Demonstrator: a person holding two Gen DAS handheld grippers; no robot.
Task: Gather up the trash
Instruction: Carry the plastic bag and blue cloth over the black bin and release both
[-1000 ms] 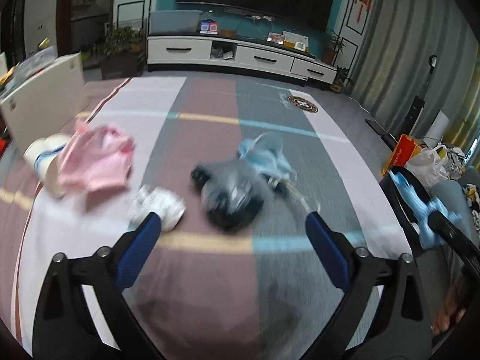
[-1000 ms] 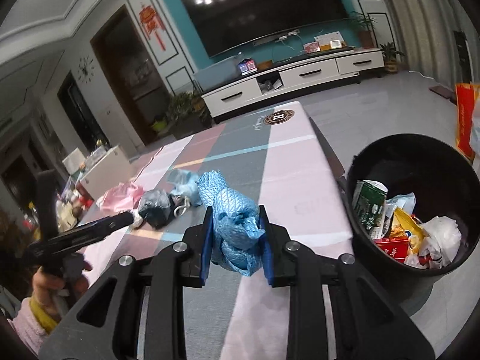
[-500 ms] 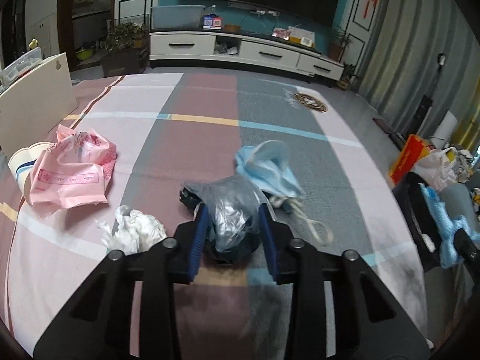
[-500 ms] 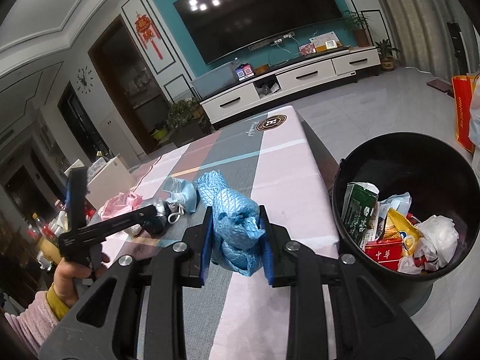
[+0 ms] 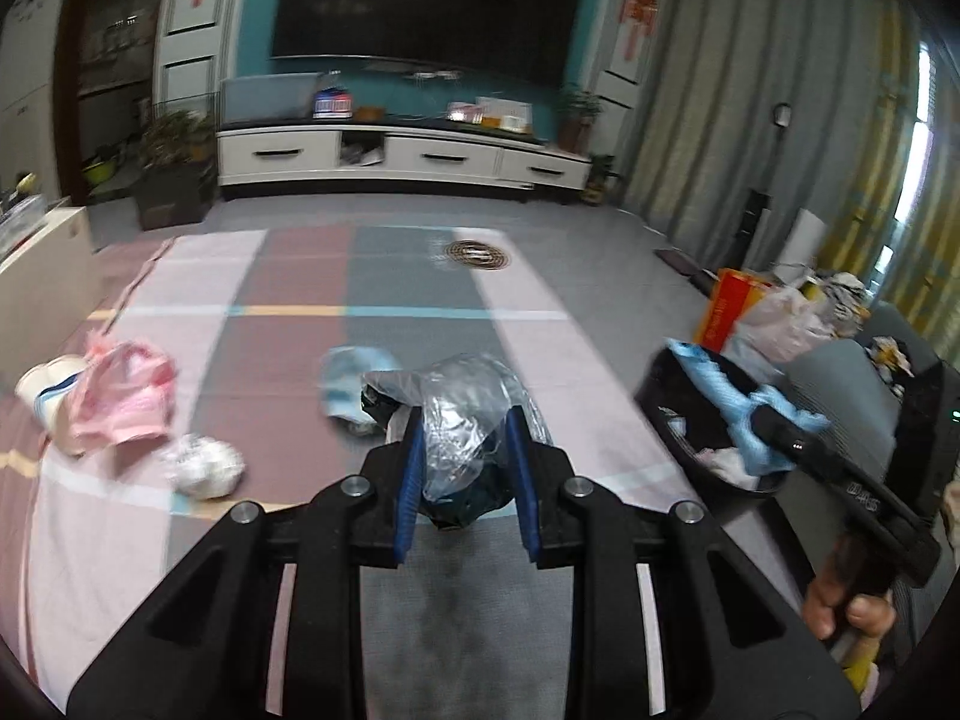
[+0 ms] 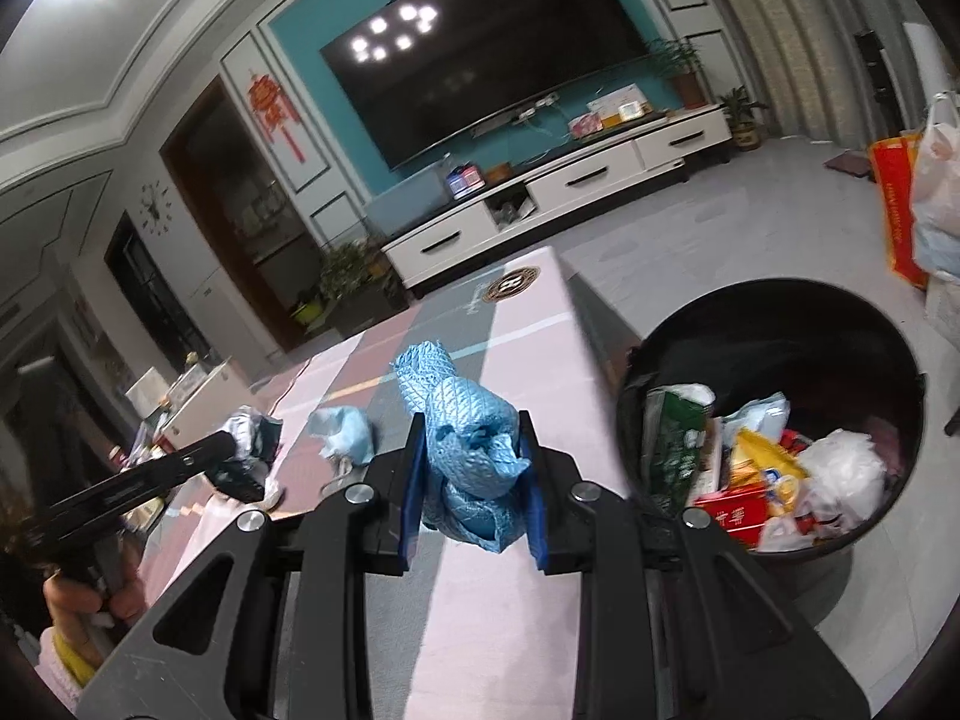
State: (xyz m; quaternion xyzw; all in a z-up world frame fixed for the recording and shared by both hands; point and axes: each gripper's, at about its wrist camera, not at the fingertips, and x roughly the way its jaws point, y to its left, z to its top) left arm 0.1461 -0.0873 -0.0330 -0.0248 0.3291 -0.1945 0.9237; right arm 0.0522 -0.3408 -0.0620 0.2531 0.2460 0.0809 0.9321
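Observation:
My left gripper [image 5: 462, 474] is shut on a crumpled clear and dark plastic bag [image 5: 462, 420], lifted above the striped table [image 5: 288, 324]. My right gripper [image 6: 471, 480] is shut on a blue quilted cloth wad [image 6: 468, 420], held over the table's right edge beside the black trash bin [image 6: 774, 324], which holds several wrappers. On the table lie a blue face mask [image 5: 345, 375], a white paper wad [image 5: 204, 465], a pink bag [image 5: 123, 399] and a paper cup [image 5: 42, 384]. The right gripper with its blue wad [image 5: 738, 402] shows over the bin in the left wrist view.
A white TV cabinet [image 5: 396, 156] stands at the far wall. Bags and an orange box [image 5: 726, 306] sit on the floor right of the table. A white box [image 5: 42, 252] stands at the table's left edge.
My left gripper closed on the plastic bag and lifted it off the table, swinging right toward the bin. My right gripper kept the blue wad and moved closer to the bin.

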